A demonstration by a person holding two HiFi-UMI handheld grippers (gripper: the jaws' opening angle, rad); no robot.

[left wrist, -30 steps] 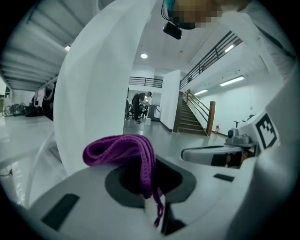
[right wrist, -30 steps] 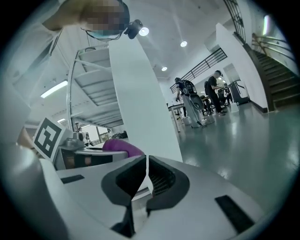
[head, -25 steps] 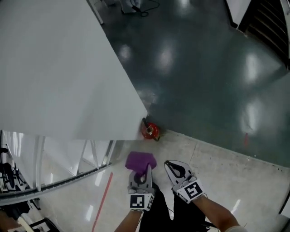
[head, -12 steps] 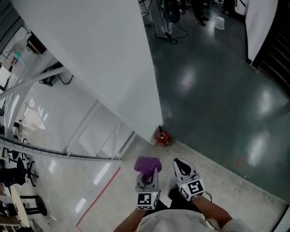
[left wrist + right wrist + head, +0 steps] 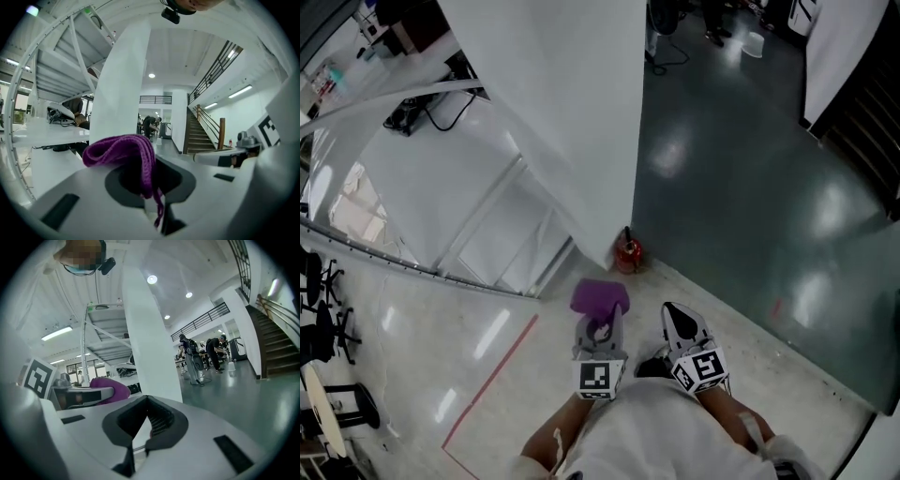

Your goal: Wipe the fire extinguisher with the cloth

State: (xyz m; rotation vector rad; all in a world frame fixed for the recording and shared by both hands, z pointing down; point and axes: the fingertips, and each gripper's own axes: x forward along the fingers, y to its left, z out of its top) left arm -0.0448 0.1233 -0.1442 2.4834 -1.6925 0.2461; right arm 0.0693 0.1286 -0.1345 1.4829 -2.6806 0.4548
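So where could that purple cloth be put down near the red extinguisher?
The pale floor right of the extinguisher, up to the dark floor, is bare. Left is tight: the white wall and its frame crowd in.

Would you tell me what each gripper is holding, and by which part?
The left gripper pinches a bunched fold of the purple cloth. The right gripper holds nothing; its jaws have just closed empty.

light: bright, ceiling lamps (image 5: 151, 279) | glare: dark floor (image 5: 670, 155), 1 o'clock | gripper views: fisheye-bent, black corners
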